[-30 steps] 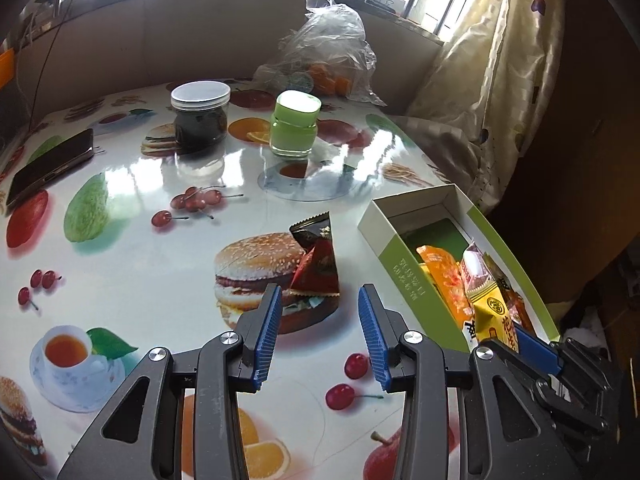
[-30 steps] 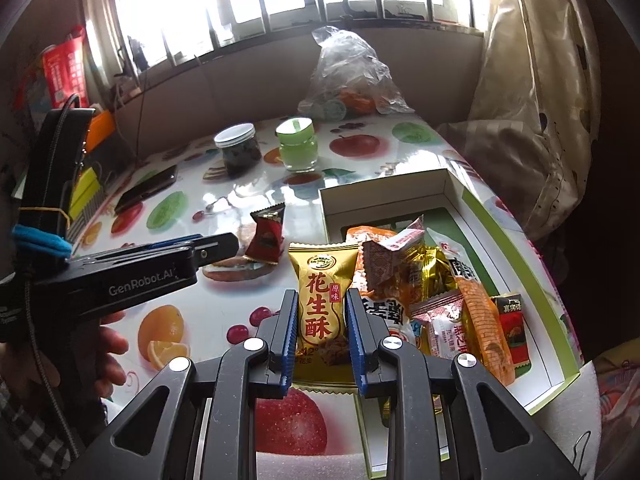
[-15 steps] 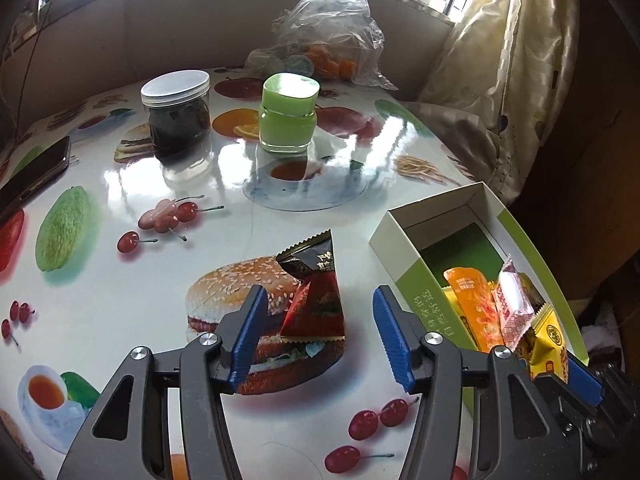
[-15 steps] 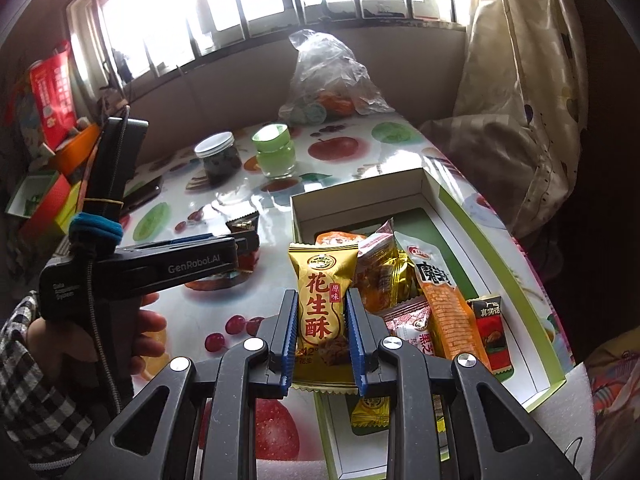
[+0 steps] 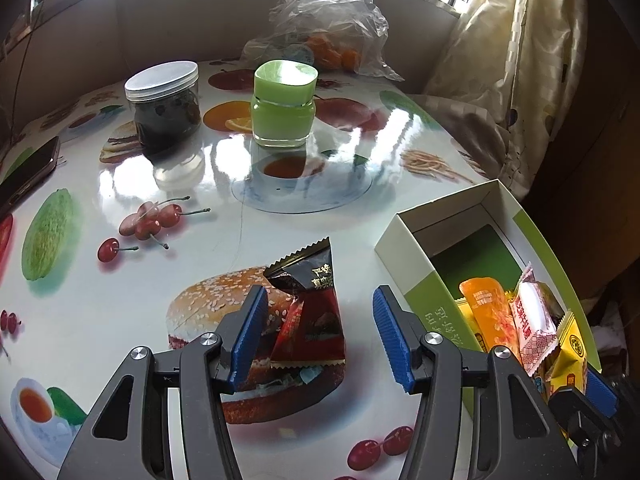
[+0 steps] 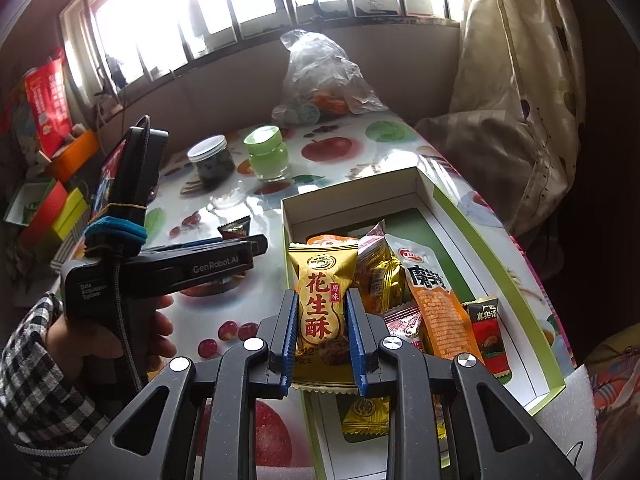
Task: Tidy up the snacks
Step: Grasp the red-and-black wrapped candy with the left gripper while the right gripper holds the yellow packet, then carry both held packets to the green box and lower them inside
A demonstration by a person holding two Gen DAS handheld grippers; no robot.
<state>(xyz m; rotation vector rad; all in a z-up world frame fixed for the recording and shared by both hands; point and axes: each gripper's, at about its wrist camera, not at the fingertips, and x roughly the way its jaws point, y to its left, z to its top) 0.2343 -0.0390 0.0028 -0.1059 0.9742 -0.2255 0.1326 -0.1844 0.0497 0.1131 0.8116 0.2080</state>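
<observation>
A dark red snack packet (image 5: 310,312) lies on the printed tablecloth left of a green-and-white box (image 5: 404,256). My left gripper (image 5: 320,340) is open with its jaws on either side of the packet's near end. My right gripper (image 6: 322,340) is shut on a yellow peanut-crisp packet (image 6: 322,300) and holds it above the box's (image 6: 460,216) near left wall. Several snack packets (image 6: 432,296) lie inside the box. The red packet (image 6: 236,229) shows partly behind the left gripper in the right wrist view.
A dark jar with a white lid (image 5: 164,104) and a green jar (image 5: 284,106) stand further back. A clear plastic bag (image 5: 328,24) sits by the wall. A phone (image 5: 28,168) lies at the left. A curtain (image 5: 516,68) hangs to the right.
My left gripper has moved forward and opened wider around the red packet. My right gripper has carried the yellow packet rightward toward the box.
</observation>
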